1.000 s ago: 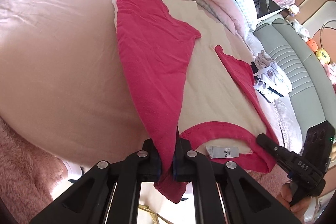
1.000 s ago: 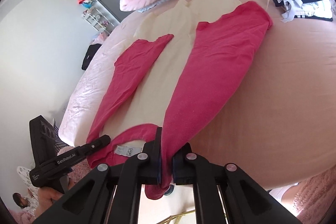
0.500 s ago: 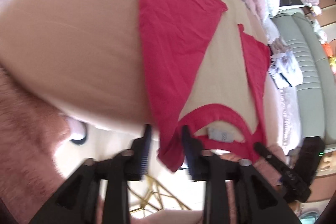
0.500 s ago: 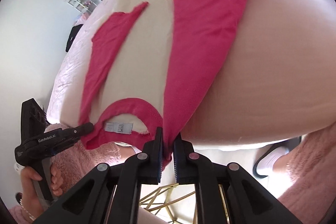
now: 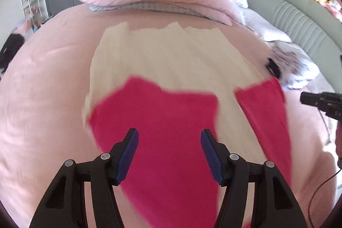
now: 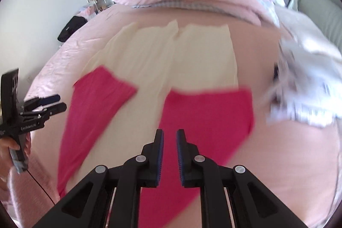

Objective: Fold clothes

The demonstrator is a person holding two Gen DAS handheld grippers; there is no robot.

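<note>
Two red side panels of the cream-and-red garment are seen folded inward on the pink bed, so the side-fold step is judged complete. The left gripper is held above the left panel with its jaws opening and nothing between them; the right gripper is parted only slightly, jaws opening, with no cloth visibly pinched. A fresh grasp at one end is judged to be required for the lengthwise fold; no containers are visible, only a heap of pale clothes beside the garment.
</note>
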